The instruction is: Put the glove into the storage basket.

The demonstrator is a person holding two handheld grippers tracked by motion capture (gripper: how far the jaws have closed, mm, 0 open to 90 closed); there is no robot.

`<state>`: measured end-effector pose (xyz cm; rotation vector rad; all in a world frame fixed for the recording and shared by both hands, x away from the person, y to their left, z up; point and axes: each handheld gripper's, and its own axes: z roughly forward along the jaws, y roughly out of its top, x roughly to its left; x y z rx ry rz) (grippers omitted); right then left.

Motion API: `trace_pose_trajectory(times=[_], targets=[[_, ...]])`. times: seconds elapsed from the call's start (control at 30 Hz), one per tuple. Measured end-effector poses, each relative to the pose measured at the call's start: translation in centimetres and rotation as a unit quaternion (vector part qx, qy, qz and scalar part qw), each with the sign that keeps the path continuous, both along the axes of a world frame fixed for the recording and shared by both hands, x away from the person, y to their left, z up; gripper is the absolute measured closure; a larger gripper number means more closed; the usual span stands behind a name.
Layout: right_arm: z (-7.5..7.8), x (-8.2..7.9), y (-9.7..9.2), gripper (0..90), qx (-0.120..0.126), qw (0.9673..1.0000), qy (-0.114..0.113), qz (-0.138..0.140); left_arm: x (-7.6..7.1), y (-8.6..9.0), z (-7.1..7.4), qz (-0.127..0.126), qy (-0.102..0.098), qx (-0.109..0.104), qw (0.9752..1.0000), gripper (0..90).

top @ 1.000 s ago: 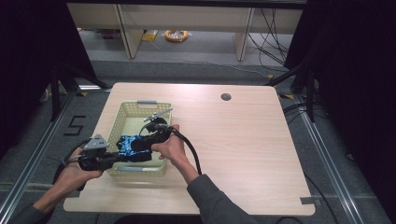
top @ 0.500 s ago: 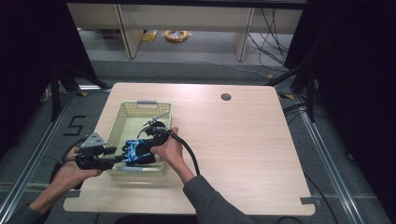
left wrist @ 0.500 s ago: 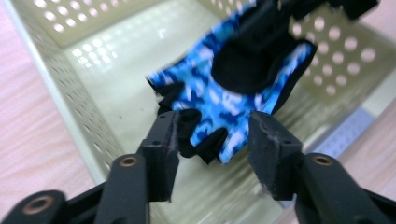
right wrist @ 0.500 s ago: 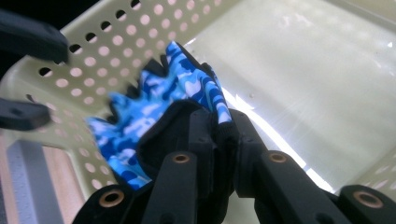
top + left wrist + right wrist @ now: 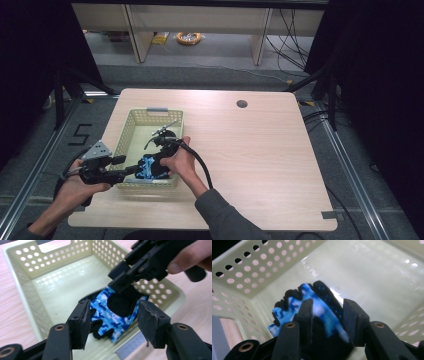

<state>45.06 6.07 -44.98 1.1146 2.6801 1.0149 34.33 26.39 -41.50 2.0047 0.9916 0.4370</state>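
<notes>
Blue camouflage glove (image 5: 113, 315) in basket (image 5: 131, 130), at 6 o'clock; left hand-held gripper (image 5: 112, 323) released, just opening; right hand-held gripper (image 5: 327, 315) loosening around glove.

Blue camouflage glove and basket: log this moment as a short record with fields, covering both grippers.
item: blue camouflage glove, black palm patch, fingerless
item place: inside the pale yellow perforated basket, near its front wall
basket place: left part of the wooden table
left gripper: jaws have just been opening; pads stand apart on either side of the glove, clear of it
right gripper: jaws have just been opening; glove between them, pads close to the fabric, contact unclear
right gripper pose: reaches down into the basket from above
</notes>
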Motion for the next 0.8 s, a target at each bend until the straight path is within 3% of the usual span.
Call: trace_pose_trajectory(times=[0.07, 0.1, 0.13, 0.27, 0.33, 0.4, 0.43, 0.53, 0.6, 0.67, 0.7, 0.8], targets=[[0.2, 0.1, -0.1, 57.4, 0.002, 1.0, 0.001, 0.0, -0.1, 0.0, 0.1, -0.01, -0.001, 0.015, 0.9998, 43.1], [0.3, 0.1, -0.3, 56.2, 0.003, 1.0, -0.001, -0.004, -0.1, -0.2, 0.0, -0.005, -0.001, 0.003, 1.0, 42.5], [0.5, 0.2, -0.4, 55.4, 0.005, 1.0, -0.004, -0.002, -0.1, -0.1, 0.1, -0.012, 0.004, 0.014, 0.9998, 42.2], [1.2, 0.0, -0.9, 52.2, 0.022, 0.9996, -0.016, -0.004, -0.2, -0.4, 0.0, -0.013, 0.006, 0.008, 0.9999, 40.7], [1.6, -0.2, -1.2, 51.6, 0.027, 0.9995, -0.008, -0.013, -0.4, -0.7, -0.1, -0.013, 0.008, 0.0, 0.9999, 40.2], [2.0, -0.2, -1.7, 51.1, 0.037, 0.999, -0.023, -0.005, -0.5, -0.9, 0.0, -0.017, 0.009, -0.001, 0.9998, 39.7], [2.3, -0.5, -1.9, 50.8, 0.035, 0.9992, -0.004, -0.021, -0.6, -1.0, 0.0, -0.019, 0.012, -0.002, 0.9997, 39.2], [2.6, -0.7, -2.6, 49.3, 0.038, 0.9991, -0.011, -0.016, -0.9, -1.7, -0.1, -0.013, 0.008, -0.029, 0.9995, 38.2], [2.7, -0.7, -3.1, 49.1, 0.051, 0.9982, -0.03, 0.003, -1.0, -1.8, -0.1, -0.023, 0.013, -0.02, 0.9995, 37.6], [3.0, -1.1, -3.6, 48.4, 0.05, 0.9983, -0.029, 0.003, -1.2, -2.1, -0.1, -0.031, 0.015, -0.02, 0.9992, 37.2], [3.1, -1.2, -3.8, 48.0, 0.053, 0.998, -0.034, 0.005, -1.3, -2.5, -0.2, -0.02, 0.013, -0.038, 0.999, 36.7], [3.4, -1.6, -4.5, 47.8, 0.053, 0.9979, -0.035, 0.004, -1.5, -3.0, -0.4, -0.028, 0.013, -0.037, 0.9988, 36.2]])
